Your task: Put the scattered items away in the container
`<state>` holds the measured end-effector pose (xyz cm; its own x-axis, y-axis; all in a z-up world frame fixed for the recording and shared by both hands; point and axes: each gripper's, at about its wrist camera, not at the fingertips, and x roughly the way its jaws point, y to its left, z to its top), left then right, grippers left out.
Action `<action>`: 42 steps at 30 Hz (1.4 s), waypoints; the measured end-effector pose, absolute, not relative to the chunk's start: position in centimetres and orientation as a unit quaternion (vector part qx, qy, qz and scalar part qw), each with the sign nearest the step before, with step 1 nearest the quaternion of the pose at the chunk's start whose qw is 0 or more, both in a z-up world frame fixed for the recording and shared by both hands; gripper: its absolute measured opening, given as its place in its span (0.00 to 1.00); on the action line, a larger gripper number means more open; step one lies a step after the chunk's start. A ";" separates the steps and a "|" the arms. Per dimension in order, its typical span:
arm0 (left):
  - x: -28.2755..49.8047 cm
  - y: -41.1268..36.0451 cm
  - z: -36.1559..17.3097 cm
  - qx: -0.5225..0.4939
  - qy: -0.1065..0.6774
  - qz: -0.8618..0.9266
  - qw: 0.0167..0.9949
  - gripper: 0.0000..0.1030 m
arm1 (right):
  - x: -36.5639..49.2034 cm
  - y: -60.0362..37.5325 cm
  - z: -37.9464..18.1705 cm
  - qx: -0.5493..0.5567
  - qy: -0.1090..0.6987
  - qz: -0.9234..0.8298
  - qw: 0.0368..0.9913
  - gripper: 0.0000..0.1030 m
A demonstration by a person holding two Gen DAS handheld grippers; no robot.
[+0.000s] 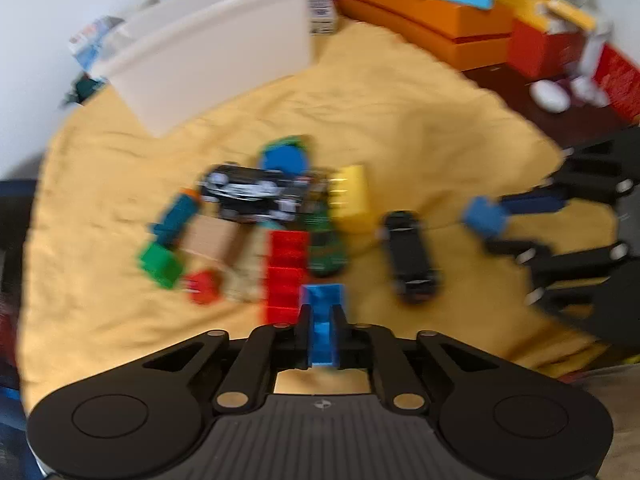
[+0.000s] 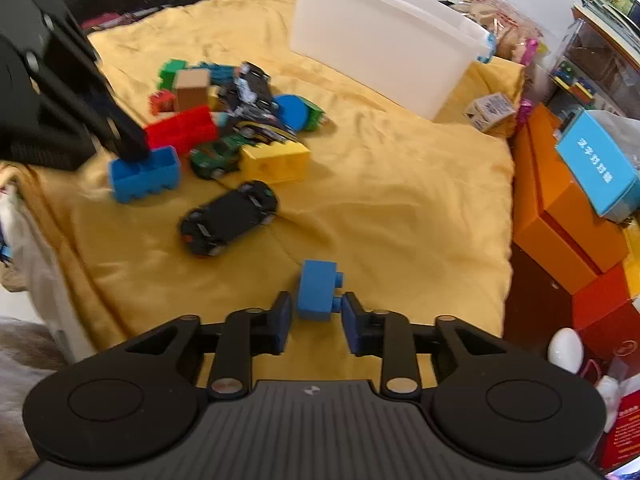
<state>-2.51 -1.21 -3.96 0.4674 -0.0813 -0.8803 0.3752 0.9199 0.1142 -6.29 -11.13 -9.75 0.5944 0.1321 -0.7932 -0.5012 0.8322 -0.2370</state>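
My left gripper (image 1: 322, 312) is shut on the wall of a large blue brick (image 1: 322, 320), held just above the yellow cloth; the right wrist view shows this brick (image 2: 144, 174) at the left. My right gripper (image 2: 316, 320) stands open around a small blue brick (image 2: 318, 290) lying on the cloth, studs towards the right finger, with a thin gap at the left pad. A pile of toys lies between the grippers and the white bin (image 2: 380, 40): a red brick (image 2: 180, 130), a yellow brick (image 2: 276, 162), a green car (image 2: 216, 156) and a black car (image 2: 230, 218).
The yellow cloth (image 2: 400, 200) covers the work surface. Orange boxes (image 2: 560, 216) and a light blue box (image 2: 596, 168) line its right edge, with a white egg-shaped object (image 2: 566, 350) lower right. A small printed carton (image 2: 490, 110) sits beside the bin.
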 end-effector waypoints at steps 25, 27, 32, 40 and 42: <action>-4.0 1.2 -5.3 0.008 0.495 -0.121 0.861 0.16 | -4.4 -15.4 -8.6 0.012 0.441 0.186 0.878 0.31; -4.1 -0.1 -5.3 0.035 0.491 -0.143 0.859 0.16 | -4.4 -15.3 -8.7 0.009 0.440 0.184 0.879 0.31; -4.5 -1.9 -5.0 0.065 0.478 -0.172 0.859 0.16 | -4.3 -15.2 -8.7 0.015 0.440 0.184 0.879 0.31; -3.6 1.1 -3.2 0.038 0.456 -0.113 0.882 0.21 | -4.3 -15.6 -8.6 0.021 0.438 0.175 0.881 0.31; -2.9 2.3 -4.7 -0.008 0.491 -0.116 0.863 0.21 | -4.3 -15.6 -8.5 0.019 0.436 0.173 0.883 0.31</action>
<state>-2.85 2.25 -4.67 0.4901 -0.2083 -0.8464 0.1918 0.9730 -0.1284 -4.25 -15.64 -8.53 0.5597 0.3222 -0.7635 -0.2884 0.9395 0.1850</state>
